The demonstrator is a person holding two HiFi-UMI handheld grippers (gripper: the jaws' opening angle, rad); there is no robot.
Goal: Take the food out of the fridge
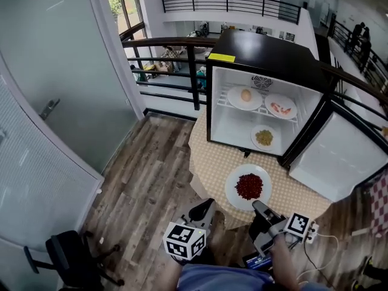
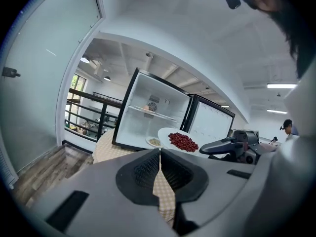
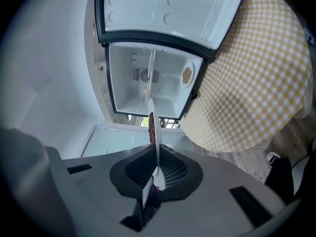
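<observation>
A small black fridge (image 1: 267, 59) stands open on a round table with a yellow checked cloth (image 1: 209, 156). On its upper shelf sit a plate with an egg (image 1: 245, 96) and a plate with red-and-white food (image 1: 280, 107). A plate of yellow food (image 1: 265, 138) lies on the fridge floor. My right gripper (image 1: 257, 207) is shut on the near rim of a white plate of red beans (image 1: 248, 187), held out over the table's front. The right gripper view shows that plate (image 3: 151, 105) edge-on between the jaws. My left gripper (image 1: 205, 210) sits beside it, shut and empty.
The fridge door (image 1: 339, 156) hangs open to the right. A dark railing (image 1: 176, 44) runs behind the table and a frosted glass wall (image 1: 54, 71) stands at the left. A black chair (image 1: 66, 253) is on the wooden floor at the lower left.
</observation>
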